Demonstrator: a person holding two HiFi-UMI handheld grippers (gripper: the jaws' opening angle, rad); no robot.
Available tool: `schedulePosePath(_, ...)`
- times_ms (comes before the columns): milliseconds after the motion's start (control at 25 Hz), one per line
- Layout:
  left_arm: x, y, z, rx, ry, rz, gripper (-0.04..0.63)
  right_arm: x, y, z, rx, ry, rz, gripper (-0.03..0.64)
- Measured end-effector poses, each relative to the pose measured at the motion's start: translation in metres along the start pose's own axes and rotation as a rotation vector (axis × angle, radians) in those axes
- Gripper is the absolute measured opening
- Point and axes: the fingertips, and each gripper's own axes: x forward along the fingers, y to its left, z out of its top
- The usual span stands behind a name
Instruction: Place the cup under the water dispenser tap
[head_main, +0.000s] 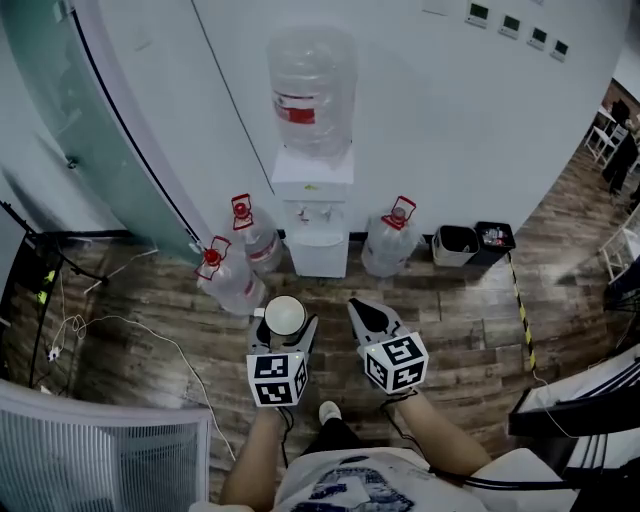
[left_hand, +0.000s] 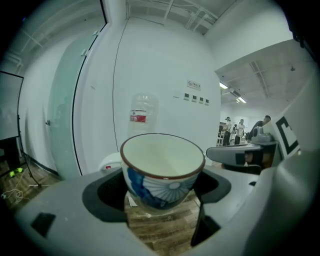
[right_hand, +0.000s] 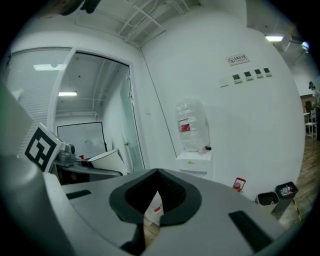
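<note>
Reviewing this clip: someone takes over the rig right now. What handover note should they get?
Left gripper: shut on the cup, which is upright and looks empty.
Right gripper: shut, holding nothing, beside the left one.
Water dispenser: against the wall ahead, apart from the cup, with its taps above the tray.
Done: the cup is in the grip.
Left: go up to the dispenser, set the cup on the tray under a tap, and let go.
</note>
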Motion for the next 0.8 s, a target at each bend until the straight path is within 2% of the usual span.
schedulePosePath(480, 0.084, 0.065, 0.027, -0.009, 0.03, -0.036, 0.428, 0.099, -0.027, 0.021, 0.007, 0.03, -0.035, 0.02)
schedulePosePath(800, 0.131, 0.078, 0.013, 0.006, 0.048, -0.026, 0.428, 0.134, -0.055, 0.003, 0.008, 0.039, -0.025, 0.02)
